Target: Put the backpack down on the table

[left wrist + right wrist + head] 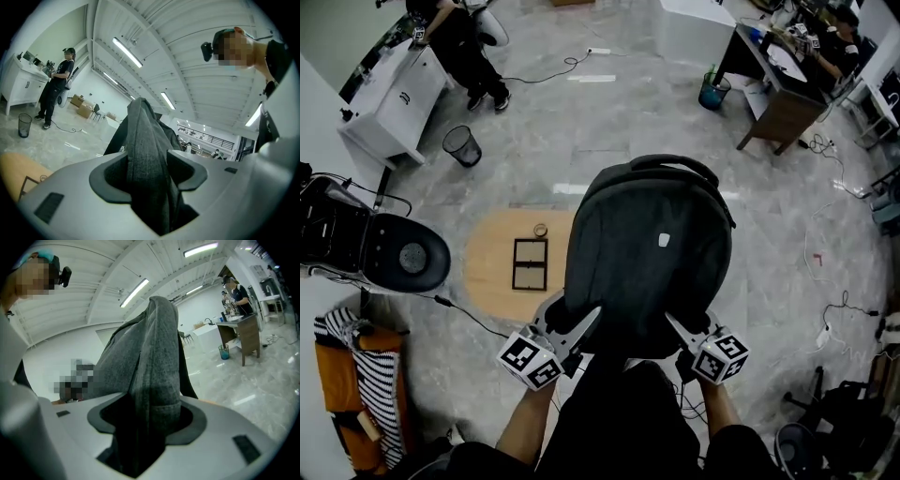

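Table (pixel 492 272) largely out of sight under backpack (pixel 647 253)

a grey marbled floor (pixel 609 122) fills the room, with black cables (pixel 570 64) trailing across it. a white cabinet (pixel 394 103) stands along the floor's far left edge, a black wire bin (pixel 462 145) just beside it. a brown desk (pixel 780 111) sits near the far right corner, a teal bucket (pixel 712 91) beside it. a striped cloth (pixel 375 384) drapes an orange seat (pixel 333 384) at the near left edge. strip lights (pixel 127 52) run across the white ribbed ceiling (pixel 197 56).

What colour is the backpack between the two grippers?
The backpack is dark charcoal grey, clearest in the head view.
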`<state>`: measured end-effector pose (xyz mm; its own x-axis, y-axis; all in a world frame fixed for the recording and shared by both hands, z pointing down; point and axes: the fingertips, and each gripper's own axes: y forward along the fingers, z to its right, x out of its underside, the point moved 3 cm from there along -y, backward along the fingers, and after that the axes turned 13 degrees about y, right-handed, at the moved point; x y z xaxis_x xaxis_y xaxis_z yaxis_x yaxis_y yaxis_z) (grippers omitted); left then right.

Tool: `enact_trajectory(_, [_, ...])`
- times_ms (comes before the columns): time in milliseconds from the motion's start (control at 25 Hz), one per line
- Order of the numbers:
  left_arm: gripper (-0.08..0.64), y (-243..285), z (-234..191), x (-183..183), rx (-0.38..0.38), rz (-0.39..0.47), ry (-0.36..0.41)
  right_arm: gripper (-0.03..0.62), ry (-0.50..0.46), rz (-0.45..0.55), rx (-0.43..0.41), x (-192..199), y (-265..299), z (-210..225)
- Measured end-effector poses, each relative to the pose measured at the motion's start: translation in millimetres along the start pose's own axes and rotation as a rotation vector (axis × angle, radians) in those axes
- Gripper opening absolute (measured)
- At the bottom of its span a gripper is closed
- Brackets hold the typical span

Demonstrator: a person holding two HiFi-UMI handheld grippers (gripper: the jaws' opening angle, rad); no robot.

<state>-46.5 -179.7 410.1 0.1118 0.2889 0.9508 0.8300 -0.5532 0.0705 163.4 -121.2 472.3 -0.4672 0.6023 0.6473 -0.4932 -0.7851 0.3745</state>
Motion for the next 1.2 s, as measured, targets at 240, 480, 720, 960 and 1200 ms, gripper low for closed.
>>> enact_trajectory(240, [0.247, -1, -12, 20, 0.007, -0.018, -0.030, 0.239, 0.022, -0.018, 0.024, 17, 9, 9])
enact_trajectory(480, [0.247, -3, -9, 57, 0.001, -0.071, -0.078, 0.239, 0.066, -0.064, 0.056, 48, 3, 30])
enact_trajectory(720, [0.245, -4, -11, 115, -0.003, -0.155, -0.151, 0.239, 0.146, -0.133, 0.100, 94, 2, 61])
enact_trajectory(960, [0.245, -11, -15, 164, -0.032, -0.216, -0.228, 0.239, 0.197, -0.206, 0.138, 134, 7, 86])
enact_trajectory(1200, [0.245, -31, -23, 211, -0.086, -0.269, -0.311, 0.239, 0.230, -0.313, 0.153, 175, 17, 101])
